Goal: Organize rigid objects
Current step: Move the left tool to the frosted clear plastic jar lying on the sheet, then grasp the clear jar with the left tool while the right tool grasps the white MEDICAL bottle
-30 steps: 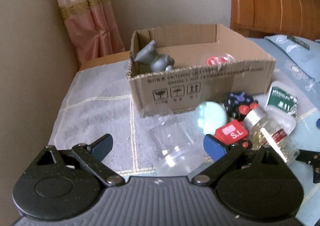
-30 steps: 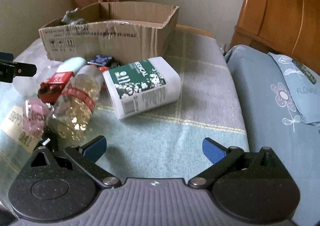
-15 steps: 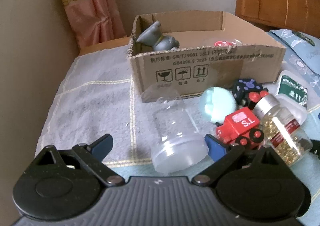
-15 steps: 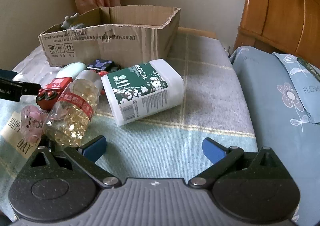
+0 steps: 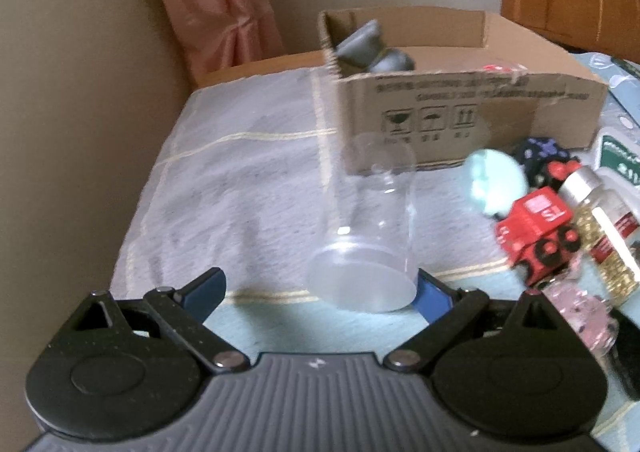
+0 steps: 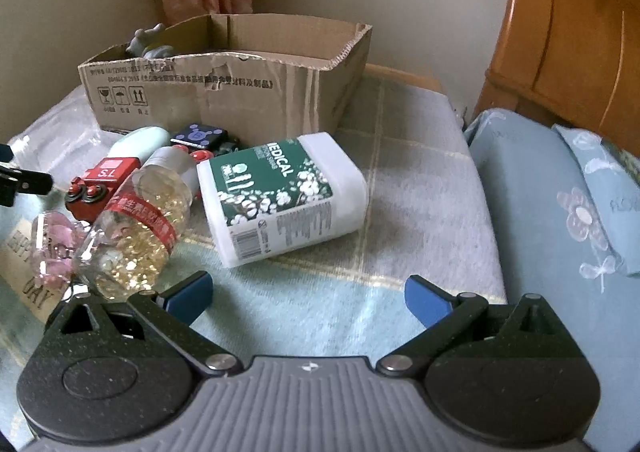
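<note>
Left tool lining up on the clear jar; right tool idle.

Left tool (image 5: 320,286): wide, holding nothing. The clear plastic jar (image 5: 370,228) lies on its side on the bed blanket (image 5: 240,192), base toward the tool, mouth pointing far toward the cardboard box (image 5: 472,108). The right blue pad (image 5: 430,292) looks to be at the base rim; left pad (image 5: 206,286) is well apart from it. My call: shift the tool right to centre the jar, push further along the body before closing, squeeze gently since the thin wall will flex and roll. Lift clear of the box's near wall, drop beside the grey figure (image 5: 372,48). Red toy train (image 5: 536,228) and capsule bottle (image 5: 600,224) sit near right; avoid sweeping them. Right tool (image 6: 308,294): also wide and empty, near side of the white medical bottle (image 6: 280,200).
</note>
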